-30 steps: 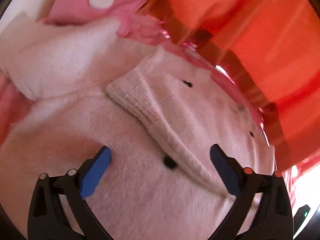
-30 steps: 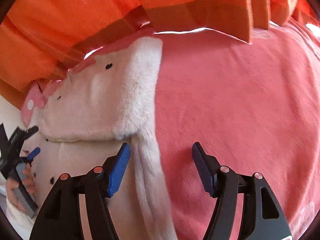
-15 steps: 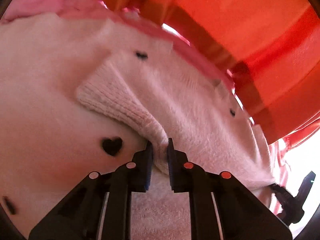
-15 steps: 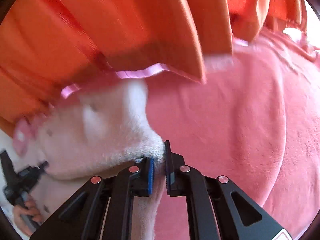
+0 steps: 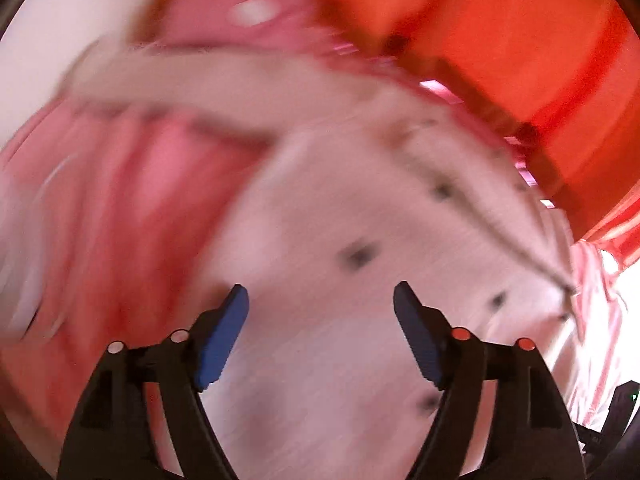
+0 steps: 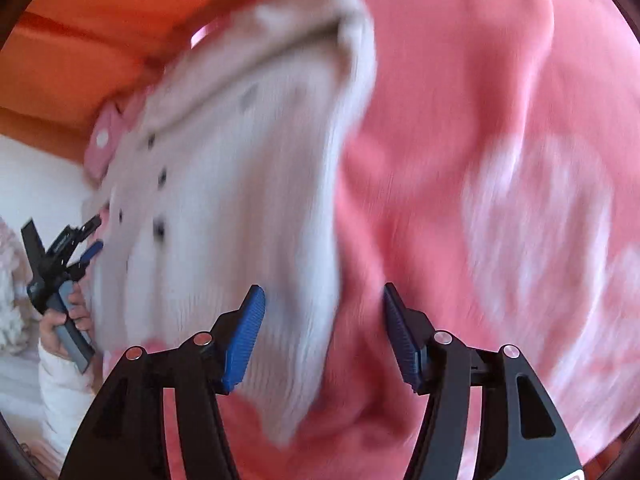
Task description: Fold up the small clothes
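A small fluffy white sweater with black heart marks point(image 5: 360, 264) lies on a pink blanket point(image 5: 112, 216); it also shows in the right wrist view point(image 6: 240, 184), folded over itself, its right edge running down toward my right gripper. My left gripper point(image 5: 320, 332) is open and empty just above the sweater's body. My right gripper point(image 6: 324, 332) is open and empty over the sweater's right edge. The left gripper also shows in the right wrist view point(image 6: 90, 236), held in a hand at the sweater's left side. Both views are motion-blurred.
Orange curtains point(image 5: 500, 40) hang along the far side of the blanket point(image 6: 500, 160). A pink item with a white dot point(image 5: 248, 12) lies beyond the sweater and shows in the right wrist view point(image 6: 102, 140). A white surface point(image 6: 36, 176) lies at left.
Both grippers were shut on sweater folds half a second ago; both have now opened, let go and pulled back. The sweater lies folded over.
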A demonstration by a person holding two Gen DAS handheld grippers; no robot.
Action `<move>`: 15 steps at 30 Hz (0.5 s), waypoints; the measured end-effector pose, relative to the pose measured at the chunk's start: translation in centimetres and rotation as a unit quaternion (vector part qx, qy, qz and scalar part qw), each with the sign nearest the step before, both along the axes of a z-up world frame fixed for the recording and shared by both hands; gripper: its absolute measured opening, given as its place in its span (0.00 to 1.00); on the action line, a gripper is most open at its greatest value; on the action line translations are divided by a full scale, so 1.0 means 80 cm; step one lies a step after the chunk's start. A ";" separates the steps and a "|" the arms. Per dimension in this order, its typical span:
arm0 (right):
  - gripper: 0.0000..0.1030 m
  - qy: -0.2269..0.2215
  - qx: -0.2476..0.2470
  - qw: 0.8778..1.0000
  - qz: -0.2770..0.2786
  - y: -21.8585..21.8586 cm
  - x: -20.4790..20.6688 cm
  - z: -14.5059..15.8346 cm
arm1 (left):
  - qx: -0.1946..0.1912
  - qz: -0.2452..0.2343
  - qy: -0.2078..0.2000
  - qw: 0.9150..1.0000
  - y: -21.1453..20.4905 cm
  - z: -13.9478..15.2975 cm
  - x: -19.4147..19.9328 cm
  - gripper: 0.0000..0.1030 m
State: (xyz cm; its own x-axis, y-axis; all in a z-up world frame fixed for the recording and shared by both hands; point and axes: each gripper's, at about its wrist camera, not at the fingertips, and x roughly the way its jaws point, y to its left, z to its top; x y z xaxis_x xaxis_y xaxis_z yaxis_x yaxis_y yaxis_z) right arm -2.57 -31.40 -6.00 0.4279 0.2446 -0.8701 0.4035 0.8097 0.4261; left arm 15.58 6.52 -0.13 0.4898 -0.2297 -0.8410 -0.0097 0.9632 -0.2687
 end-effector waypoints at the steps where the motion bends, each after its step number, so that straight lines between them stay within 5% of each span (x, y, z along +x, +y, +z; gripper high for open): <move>1: 0.59 0.000 -0.020 1.000 0.005 0.007 0.002 0.000 | -0.015 0.009 0.012 1.000 0.016 -0.007 -0.013 0.71; 2: 0.58 0.004 -0.047 0.999 0.012 0.018 0.010 0.001 | -0.039 0.007 0.018 0.999 0.027 -0.013 -0.025 0.71; 5: 0.25 0.003 -0.082 0.997 0.009 0.026 0.026 0.010 | -0.039 0.005 0.017 0.999 0.025 -0.008 -0.042 0.64; 6: 0.15 -0.004 -0.085 0.996 0.008 0.026 0.030 0.016 | -0.042 0.009 0.019 0.999 0.022 -0.006 -0.044 0.52; 8: 0.05 -0.028 -0.065 0.997 -0.002 0.013 0.022 0.033 | -0.076 0.020 0.029 0.996 0.021 -0.002 -0.047 0.49; 9: 0.05 -0.037 -0.059 0.998 -0.002 0.010 0.019 0.040 | -0.087 0.032 0.026 0.995 0.026 0.004 -0.053 0.50; 12: 0.17 -0.026 -0.070 0.997 0.004 0.010 0.006 0.045 | -0.036 0.057 -0.008 0.998 0.042 0.023 -0.073 0.68; 15: 0.47 -0.005 -0.038 0.999 0.003 0.013 -0.017 0.021 | -0.039 0.061 0.015 0.997 0.056 0.008 -0.081 0.74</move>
